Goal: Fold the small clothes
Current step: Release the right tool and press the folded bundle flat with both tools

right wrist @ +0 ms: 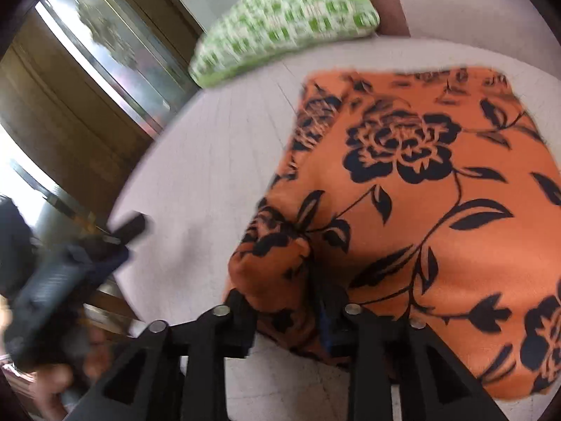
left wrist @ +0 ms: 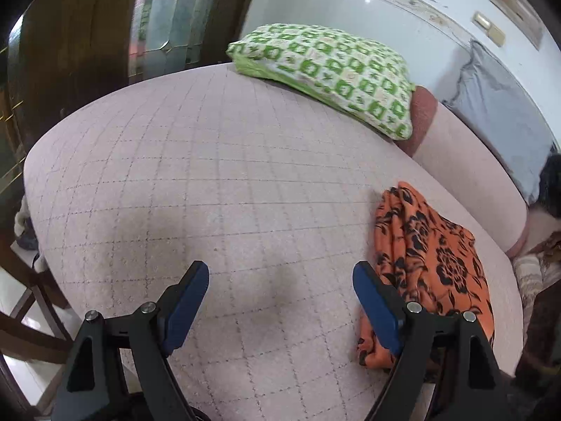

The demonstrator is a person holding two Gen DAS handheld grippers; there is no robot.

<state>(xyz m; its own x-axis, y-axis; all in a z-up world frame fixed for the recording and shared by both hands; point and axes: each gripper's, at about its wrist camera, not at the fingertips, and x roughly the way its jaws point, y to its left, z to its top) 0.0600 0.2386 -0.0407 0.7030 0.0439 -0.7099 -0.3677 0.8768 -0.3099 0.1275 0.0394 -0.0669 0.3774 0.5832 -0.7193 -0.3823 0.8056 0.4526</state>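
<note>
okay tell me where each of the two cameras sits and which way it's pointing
Left wrist: on the left claw, angled down over the pink bed; its open fingers show, nothing between them.
Right wrist: on the right claw, angled down at the orange flowered cloth, a bunch of it between its fingers; left claw at left.
Both share: cloth, green pillow, bed.

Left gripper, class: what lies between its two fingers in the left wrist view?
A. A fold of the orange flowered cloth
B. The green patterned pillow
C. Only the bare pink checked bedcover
C: the left gripper stands wide open over the pink bedcover, with the orange cloth beside its right finger.
</note>
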